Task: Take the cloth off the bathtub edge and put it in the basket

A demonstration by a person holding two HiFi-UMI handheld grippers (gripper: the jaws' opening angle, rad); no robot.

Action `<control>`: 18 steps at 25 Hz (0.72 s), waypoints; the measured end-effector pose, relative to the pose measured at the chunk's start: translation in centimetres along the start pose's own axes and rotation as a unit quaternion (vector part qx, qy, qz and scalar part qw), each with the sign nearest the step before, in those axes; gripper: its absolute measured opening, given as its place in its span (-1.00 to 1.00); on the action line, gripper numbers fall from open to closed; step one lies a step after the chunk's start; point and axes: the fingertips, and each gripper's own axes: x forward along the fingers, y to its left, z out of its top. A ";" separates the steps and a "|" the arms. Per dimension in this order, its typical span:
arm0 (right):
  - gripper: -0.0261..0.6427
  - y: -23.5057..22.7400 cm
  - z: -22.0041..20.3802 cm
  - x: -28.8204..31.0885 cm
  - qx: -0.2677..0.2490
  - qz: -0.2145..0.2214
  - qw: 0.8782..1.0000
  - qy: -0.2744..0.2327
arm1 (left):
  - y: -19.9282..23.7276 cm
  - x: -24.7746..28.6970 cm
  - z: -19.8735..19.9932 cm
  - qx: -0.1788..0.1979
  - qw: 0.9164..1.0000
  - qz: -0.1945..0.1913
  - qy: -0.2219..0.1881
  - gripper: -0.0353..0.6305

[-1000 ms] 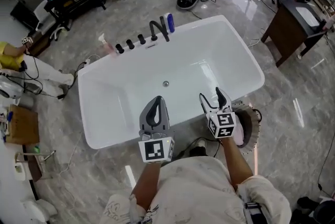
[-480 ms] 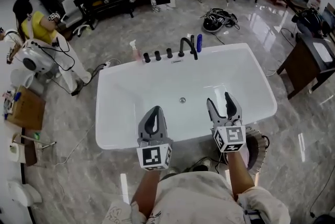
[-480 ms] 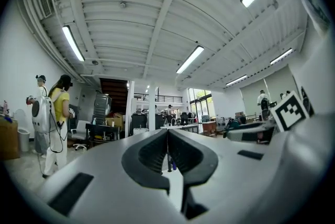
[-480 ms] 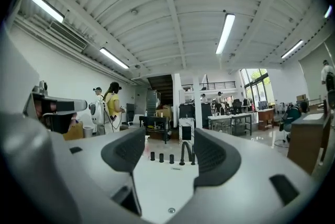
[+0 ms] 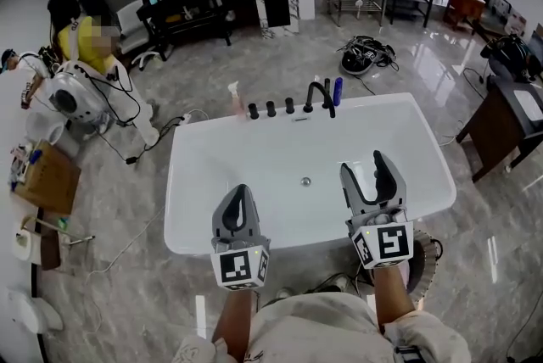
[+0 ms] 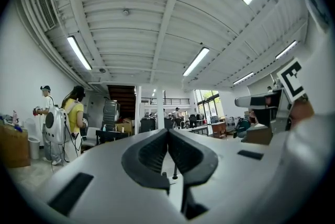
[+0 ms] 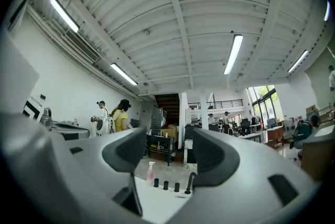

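The near rim of the bathtub (image 5: 280, 244) showed no cloth. A pale pink patch (image 5: 406, 271) inside the basket (image 5: 427, 255) was probably it, too hidden to give its long axis. The basket stood on the floor low on the person's right, just under the right hand-held gripper (image 5: 364, 166) and nearer to it. That gripper's jaws stood wide, empty and just closing a little. The left hand-held gripper (image 5: 240, 193) was pressed together on nothing. Both were raised level over the tub.

I see a glossy grey marble floor (image 5: 110, 200), a dark wooden desk (image 5: 492, 141) at the right, a cardboard box (image 5: 47, 179) at the left, a black rack (image 5: 182, 13) far off, and strip lights (image 7: 233, 54) on a white ribbed ceiling (image 7: 199, 13).
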 end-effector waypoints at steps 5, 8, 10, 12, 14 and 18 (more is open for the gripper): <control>-0.16 0.7 0.9 0.5 -0.010 0.005 1.000 -0.009 | 1.4 -0.5 1.0 0.005 1.000 0.013 -0.015 -0.88; -0.25 1.0 0.9 0.5 -0.015 0.003 1.000 -0.009 | 1.7 -0.5 1.3 0.006 1.000 0.014 -0.017 -0.88; -0.33 1.3 0.9 0.5 -0.021 0.004 1.000 -0.008 | 1.9 -0.5 1.2 0.005 1.000 0.015 -0.017 -0.88; -0.39 1.5 0.7 0.7 -0.021 0.007 1.000 -0.008 | 2.0 -0.4 0.9 0.003 1.000 0.016 -0.016 -0.88; -0.45 1.6 0.4 0.8 -0.022 0.008 1.000 -0.005 | 2.0 -0.4 0.5 0.002 1.000 0.015 -0.016 -0.88; -0.70 1.2 0.5 0.6 -0.009 -0.011 1.000 -0.008 | 2.0 -0.3 0.6 0.005 1.000 0.015 -0.015 -0.88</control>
